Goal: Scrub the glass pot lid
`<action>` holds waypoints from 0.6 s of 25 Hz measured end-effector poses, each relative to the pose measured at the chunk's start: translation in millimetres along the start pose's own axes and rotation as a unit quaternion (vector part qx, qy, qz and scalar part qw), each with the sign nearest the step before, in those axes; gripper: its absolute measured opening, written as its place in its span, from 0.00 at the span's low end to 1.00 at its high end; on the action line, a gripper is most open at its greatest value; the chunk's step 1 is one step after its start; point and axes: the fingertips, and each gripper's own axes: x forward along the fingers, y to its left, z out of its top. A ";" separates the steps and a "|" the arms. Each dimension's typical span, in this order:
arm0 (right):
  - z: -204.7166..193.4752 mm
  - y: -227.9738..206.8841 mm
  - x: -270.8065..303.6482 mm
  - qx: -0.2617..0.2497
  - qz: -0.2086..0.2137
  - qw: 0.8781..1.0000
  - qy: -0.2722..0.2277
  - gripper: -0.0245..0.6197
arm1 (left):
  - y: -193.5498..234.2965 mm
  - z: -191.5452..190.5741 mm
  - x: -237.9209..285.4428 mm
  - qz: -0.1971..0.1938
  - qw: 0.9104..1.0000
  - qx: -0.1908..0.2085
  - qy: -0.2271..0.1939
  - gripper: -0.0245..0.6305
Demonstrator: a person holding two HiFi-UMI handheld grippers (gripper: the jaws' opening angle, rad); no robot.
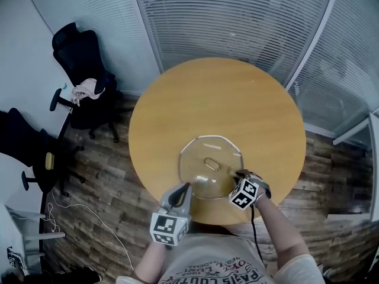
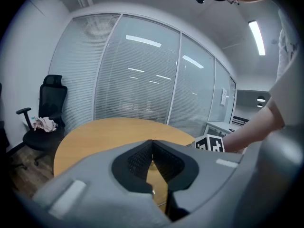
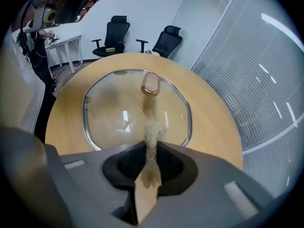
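Two grippers met at the near side of the round wooden table (image 1: pixel 225 99). The glass pot lid (image 1: pixel 201 176) lay flat there with its handle (image 1: pixel 212 163) up, close to the table's near edge. The right gripper (image 3: pixel 151 148) was clamped on a brush (image 3: pixel 152 132) by its flat wooden stem, and the pale bristles reached out onto the lid's near rim. The left gripper (image 2: pixel 152 145) had its jaws pressed together on nothing. It sat just beside the lid's near-left rim, and whether it touched the glass could not be told.

That looked like the main risk. Nothing pinned the lid, so a firm stroke could skate the smooth glass across the wood, and a pull toward the person could carry it off the near edge. The thin stem could also twist or slip between the jaws under a sideways load, leaving the bristles skimming instead of scrubbing.
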 end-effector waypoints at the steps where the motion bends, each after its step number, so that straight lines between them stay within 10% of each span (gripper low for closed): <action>1: 1.5 5.7 -2.7 0.006 0.001 1.000 0.002 0.14 | -0.5 0.6 -6.6 0.003 1.000 0.002 -0.003 0.05; 15: 19.5 57.9 -14.7 0.128 -0.013 0.991 0.037 0.14 | 26.2 13.4 -30.6 -0.027 0.999 0.030 -0.012 0.05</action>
